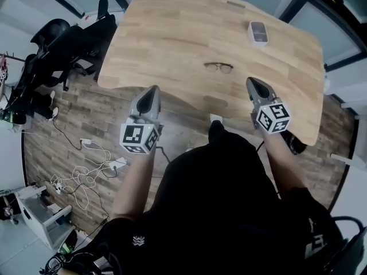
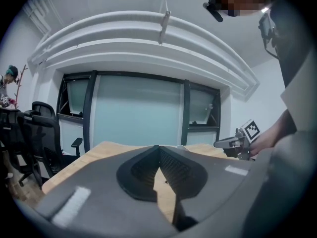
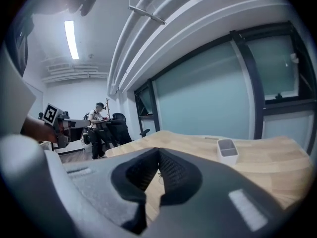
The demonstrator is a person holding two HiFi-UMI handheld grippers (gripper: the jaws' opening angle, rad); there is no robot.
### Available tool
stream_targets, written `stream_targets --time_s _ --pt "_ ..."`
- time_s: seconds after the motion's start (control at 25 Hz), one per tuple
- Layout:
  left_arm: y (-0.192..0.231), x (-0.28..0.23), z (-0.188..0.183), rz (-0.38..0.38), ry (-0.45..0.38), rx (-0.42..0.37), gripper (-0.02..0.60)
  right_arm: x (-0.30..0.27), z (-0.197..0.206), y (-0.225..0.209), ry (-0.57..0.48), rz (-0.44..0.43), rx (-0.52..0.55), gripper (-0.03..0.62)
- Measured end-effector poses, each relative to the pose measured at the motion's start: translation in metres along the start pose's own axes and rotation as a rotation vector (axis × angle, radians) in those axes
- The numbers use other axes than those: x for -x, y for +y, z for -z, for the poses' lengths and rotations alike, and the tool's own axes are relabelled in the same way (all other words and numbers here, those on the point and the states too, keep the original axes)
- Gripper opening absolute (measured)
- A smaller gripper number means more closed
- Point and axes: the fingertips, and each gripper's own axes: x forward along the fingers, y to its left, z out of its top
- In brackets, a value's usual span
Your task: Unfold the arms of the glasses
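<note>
A pair of thin dark-framed glasses (image 1: 218, 67) lies on the wooden table (image 1: 172, 33), near the middle of its near half. I cannot tell from here how its arms sit. My left gripper (image 1: 153, 89) hovers at the table's near edge, left of and below the glasses, with its jaws shut on nothing. My right gripper (image 1: 251, 81) is over the near edge just right of the glasses, also shut and empty. In the left gripper view the closed jaws (image 2: 158, 148) point across the table, and the right gripper (image 2: 237, 143) shows at the right.
A small grey open case (image 1: 257, 33) stands at the far right of the table and shows too in the right gripper view (image 3: 227, 150). Black office chairs (image 1: 63, 44) crowd the left side. Cables and a power strip (image 1: 92, 165) lie on the floor.
</note>
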Motion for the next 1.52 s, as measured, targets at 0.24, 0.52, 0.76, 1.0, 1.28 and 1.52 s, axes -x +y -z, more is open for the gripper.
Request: stream_targets --time_s 0.24,0.52,0.76,1.0,1.28,1.52 --pt "0.016 -0.061 -0.006 -0.048 0.027 -0.006 0.006 -0.068 0.004 -0.037 0.073 -0.099 0.015 0.002" --pt "0.015 -0.133 0.012 -0.07 0.094 0.004 0.006 -0.125 0.027 -0.066 0.17 -0.225 0.074 0.002" --pt "0.001 -0.184 0.02 -0.011 0.112 0.017 0.006 -0.156 0.048 -0.074 0.213 -0.297 0.061 0.002" --pt "0.008 -0.217 0.047 0.05 0.167 0.002 0.006 -0.181 0.059 -0.074 0.282 -0.289 0.086 0.002" --pt "0.028 -0.264 0.083 0.145 0.154 -0.017 0.006 -0.205 0.101 -0.065 0.396 -0.302 0.169 0.005" --pt "0.036 -0.278 0.112 0.196 0.194 -0.007 0.006 -0.226 0.129 -0.045 0.479 -0.381 0.276 0.025"
